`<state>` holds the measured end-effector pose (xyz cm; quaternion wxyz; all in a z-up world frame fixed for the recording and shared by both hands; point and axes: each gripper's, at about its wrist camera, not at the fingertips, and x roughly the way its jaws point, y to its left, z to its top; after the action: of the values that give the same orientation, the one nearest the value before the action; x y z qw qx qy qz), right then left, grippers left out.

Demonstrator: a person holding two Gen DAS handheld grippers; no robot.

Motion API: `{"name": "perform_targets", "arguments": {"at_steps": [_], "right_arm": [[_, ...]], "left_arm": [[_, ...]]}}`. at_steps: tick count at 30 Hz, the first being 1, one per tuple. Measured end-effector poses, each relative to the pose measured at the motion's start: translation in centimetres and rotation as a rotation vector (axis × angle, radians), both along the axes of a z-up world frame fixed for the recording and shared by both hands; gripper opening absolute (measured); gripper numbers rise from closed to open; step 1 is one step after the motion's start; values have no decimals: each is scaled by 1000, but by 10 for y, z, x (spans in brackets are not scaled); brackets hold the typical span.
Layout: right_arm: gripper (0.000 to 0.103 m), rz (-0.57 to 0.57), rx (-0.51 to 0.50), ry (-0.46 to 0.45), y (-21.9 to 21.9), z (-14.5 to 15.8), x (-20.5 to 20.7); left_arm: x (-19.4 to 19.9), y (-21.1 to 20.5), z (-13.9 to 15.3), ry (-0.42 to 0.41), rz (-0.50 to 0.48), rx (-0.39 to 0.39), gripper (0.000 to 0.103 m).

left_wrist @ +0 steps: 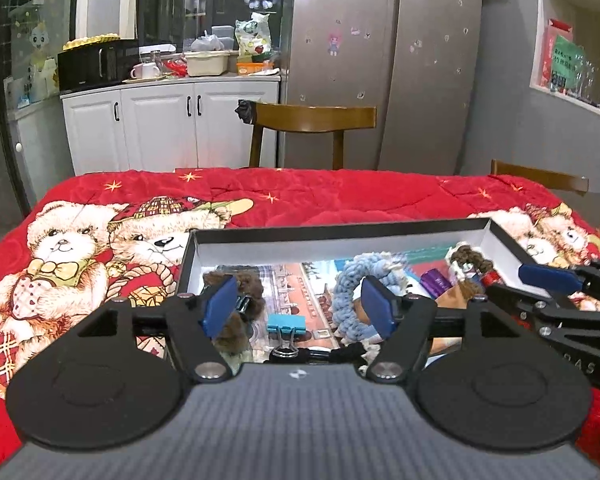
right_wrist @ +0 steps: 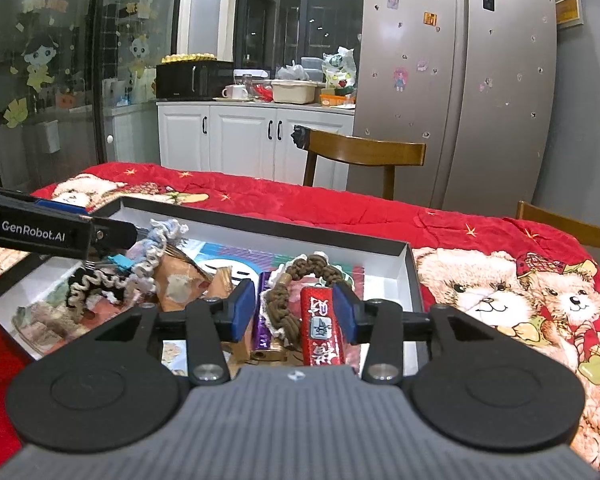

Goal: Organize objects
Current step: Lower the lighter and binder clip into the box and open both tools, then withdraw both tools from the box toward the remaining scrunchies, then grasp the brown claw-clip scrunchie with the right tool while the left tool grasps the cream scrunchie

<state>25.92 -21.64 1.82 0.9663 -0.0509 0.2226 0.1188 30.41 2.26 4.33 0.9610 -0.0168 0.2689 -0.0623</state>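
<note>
Now both grippers hang over a shallow box (left_wrist: 340,236) of small things on a red bear-print quilt (left_wrist: 300,196) covering the desk.

Inside lie a blue binder clip (left_wrist: 283,323), a light blue knitted ring (left_wrist: 350,284), a brown braided cord (right_wrist: 288,304), a red packet (right_wrist: 322,326), a purple packet (right_wrist: 262,320) and a brown furry piece (left_wrist: 236,286). The left gripper (left_wrist: 298,306) has its jaws wide apart, holding nothing; the right gripper (right_wrist: 294,310) stands about half open, pads clear of the red packet between them. Behind stand a wooden chair (left_wrist: 312,120), white cabinets (left_wrist: 172,120) and a steel fridge (left_wrist: 380,60).
</note>
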Motion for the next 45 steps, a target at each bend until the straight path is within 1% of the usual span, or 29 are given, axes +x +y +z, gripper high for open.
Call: {"name": "perform_targets", "arguments": {"at_steps": [2,5,10,14,16,19,25,27,29,31,33,36,39,41,43,44,45], "right_arm": [[60,7,11,-5,1,3,-5],[61,16,-3,-17,5,8,-14],[64,32,-47,-34,11,19,-34],[65,35,-101,-46,9,27,-54],[65,35,-121,-51,7,32,-65],[67,42,-117,-56,2,38,-81],[68,56,-105,-70,-2,46,-109],[74,57,-100,-80,-3,48,-119],[77,57,-101,-93,-4,48,-128],[77,49,-111,-106,-2,45,-136],[77,48,-113,-102,0,40,-141],[77,49,-87,-83,0,31,-144],[77,44,-44,-67,-5,23,-145],[77,36,-27,-53,-9,19,-145],[77,27,-6,-43,-14,17,-145],[77,25,9,-34,-16,16,-143],[77,24,23,-28,-18,15,-142]], "left_arm": [[-4,2,4,3,0,-20,74],[-13,2,12,4,-6,-36,74],[-36,-3,25,-11,-44,-22,74],[-56,-9,33,-18,-94,-21,80],[-66,-15,34,-16,-127,-6,80],[-80,-22,34,-5,-169,18,80],[-109,-26,24,48,-256,28,80],[-118,-27,18,78,-284,24,80],[-127,-28,11,105,-313,18,80],[-137,-33,4,122,-342,10,80],[-145,-41,-5,132,-373,13,80],[-151,-56,-17,138,-390,36,80],[-150,-66,-26,152,-400,30,80],[-146,-71,-31,157,-402,22,77],[-143,-74,-36,173,-404,17,65],[-141,-75,-39,187,-406,9,56],[-139,-75,-42,199,-409,0,52]]}}
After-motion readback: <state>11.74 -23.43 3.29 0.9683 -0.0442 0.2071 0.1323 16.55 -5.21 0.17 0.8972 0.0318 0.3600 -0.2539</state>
